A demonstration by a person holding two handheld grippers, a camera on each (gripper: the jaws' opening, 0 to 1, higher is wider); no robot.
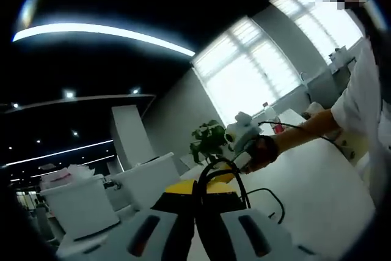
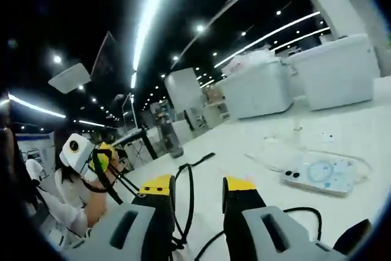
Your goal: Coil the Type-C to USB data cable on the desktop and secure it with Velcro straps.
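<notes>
Left tongs (image 1: 204, 227) pinch the black cable (image 1: 221, 169) in a loop above the desk (image 1: 317, 194). Right tongs (image 2: 198, 203) stand parted, cable (image 2: 186, 203) running between them. Light and limp; take hold near a loop.

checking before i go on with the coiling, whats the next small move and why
Probably close the right tool on the black cable hanging between its open jaws, then bring it toward the left tool. The left tool already grips a loop of that cable, but much cable still trails loose across the white desktop, so the coil isn't gathered.
</notes>
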